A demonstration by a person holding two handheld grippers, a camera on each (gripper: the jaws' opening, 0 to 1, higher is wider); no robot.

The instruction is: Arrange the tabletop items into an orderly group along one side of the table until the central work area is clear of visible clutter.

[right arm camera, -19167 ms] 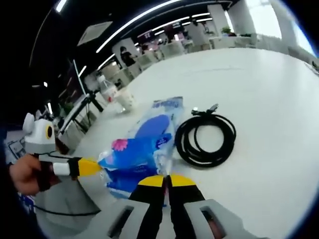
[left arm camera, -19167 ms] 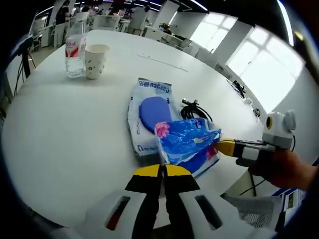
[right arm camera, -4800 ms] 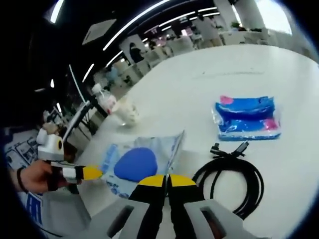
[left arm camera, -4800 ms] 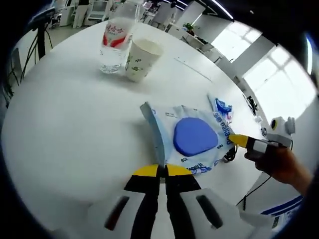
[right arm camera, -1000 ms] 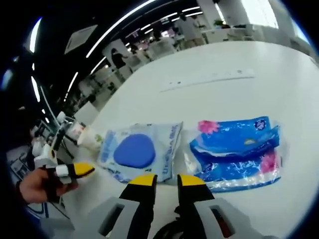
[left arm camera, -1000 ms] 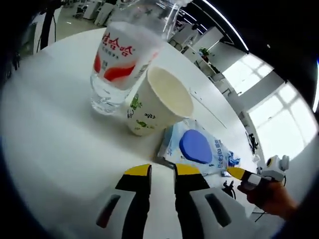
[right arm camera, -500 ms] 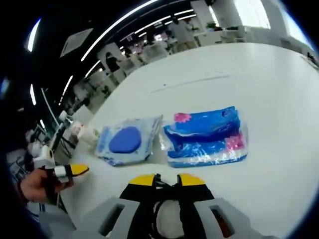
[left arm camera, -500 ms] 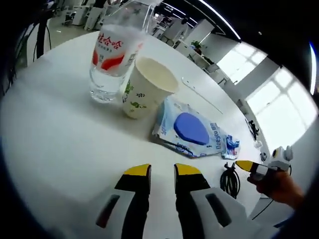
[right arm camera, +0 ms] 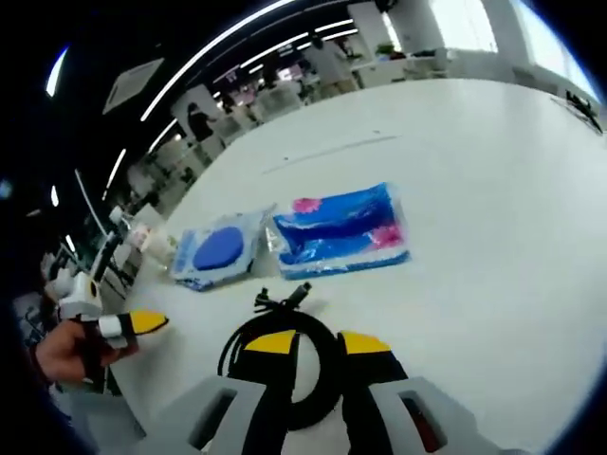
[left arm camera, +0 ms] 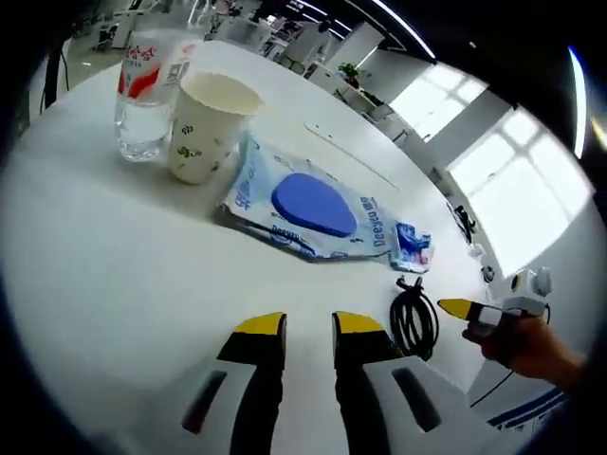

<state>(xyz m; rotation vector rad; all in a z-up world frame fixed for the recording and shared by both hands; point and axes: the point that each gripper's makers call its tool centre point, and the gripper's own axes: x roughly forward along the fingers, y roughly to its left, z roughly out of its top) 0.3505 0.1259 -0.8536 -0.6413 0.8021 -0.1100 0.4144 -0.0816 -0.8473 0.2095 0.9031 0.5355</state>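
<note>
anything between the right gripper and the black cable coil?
Nothing visible. In the right gripper view the open right gripper sits right at the black cable coil, its jaws over the loop with bare table around. The blue tissue pack and wipes pouch lie beyond the coil, not in the path.

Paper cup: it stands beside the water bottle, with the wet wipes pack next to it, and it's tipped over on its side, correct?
Not tipped over. The paper cup stands upright, open mouth up, in the left gripper view. It is beside the water bottle, with the wet wipes pack next to it.
</note>
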